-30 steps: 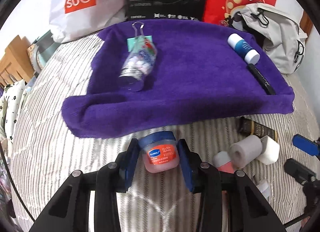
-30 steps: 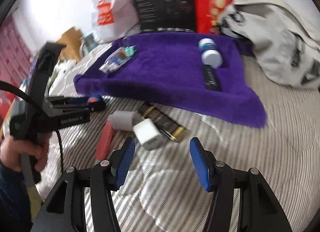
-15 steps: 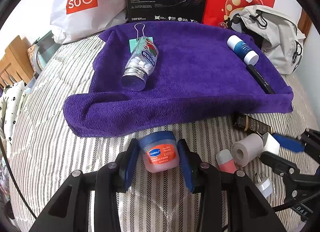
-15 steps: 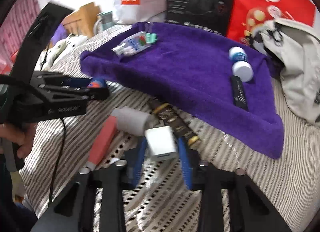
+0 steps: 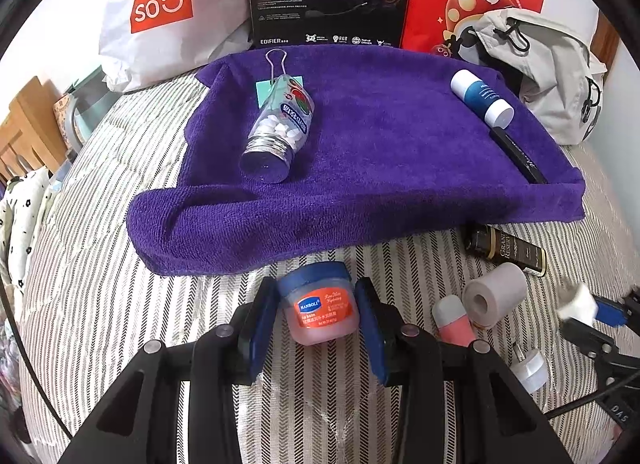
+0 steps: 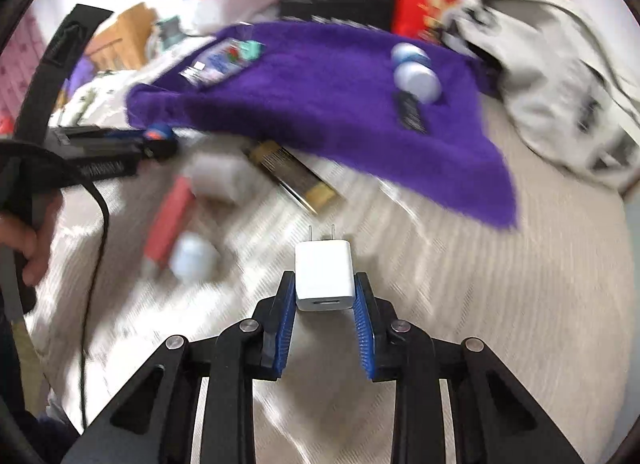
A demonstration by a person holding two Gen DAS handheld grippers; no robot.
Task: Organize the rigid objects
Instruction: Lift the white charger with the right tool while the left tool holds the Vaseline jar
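Lifted off the striped bed [image 6: 500, 304] since half a second ago, the white charger plug [image 6: 324, 278] now sits pinched in the right tool [image 6: 325, 306], prongs pointing away, short of the purple towel [image 6: 320, 104]. Left tool [image 5: 317, 318] holds its place, pads pressed on the blue-lidded balm jar [image 5: 318, 304] just before the towel's near edge.

The left gripper [image 5: 316, 316] seems clamped, the right gripper [image 6: 325, 296] clamped, fingers [image 6: 285, 316] pressed inward.

bed: striped cover [image 5: 120, 304] | wall: white [image 5: 72, 4] | left: wooden furniture [image 5: 28, 124]
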